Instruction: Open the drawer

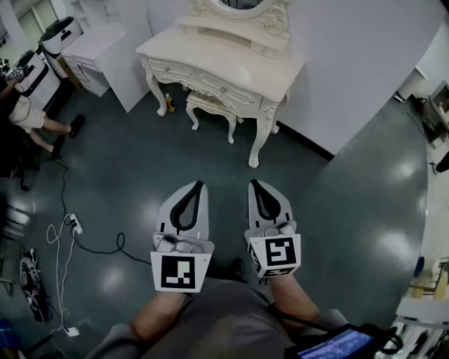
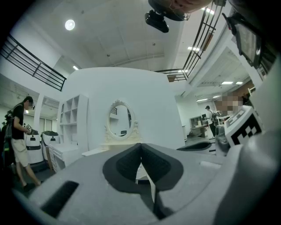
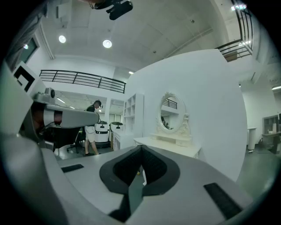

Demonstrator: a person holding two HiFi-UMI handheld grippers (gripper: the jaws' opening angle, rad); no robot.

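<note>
Left tool (image 1: 199,185) and right tool (image 1: 253,183) are pointing level and side by side, a narrow gap between them. Both are standing with jaws closed tip to tip, gripping nothing.

- Desk (image 1: 224,52) is standing well ahead against the white wall (image 1: 351,70). The drawer (image 1: 174,70) is sitting flush in the desk's front edge, well apart from both tools.
- A wide stretch of dark floor (image 1: 140,175) is lying open between tools and desk. The room is opening further to the right, along the wall's base.
- A stool (image 1: 210,105) is sitting tucked between the desk legs, below the drawer line.
- On the left, a cable and power strip (image 1: 76,226) are trailing over the floor, beside the left tool's side of the path.
- A person (image 1: 28,112) is standing far left near a white cabinet (image 1: 98,49).

Hard to read:
- The mirror (image 1: 238,7) is being cut off by the top edge.
- A small yellow item (image 1: 168,105) by the desk's left leg is too small to identify.
- The drawer's handle is showing only as a dot.
</note>
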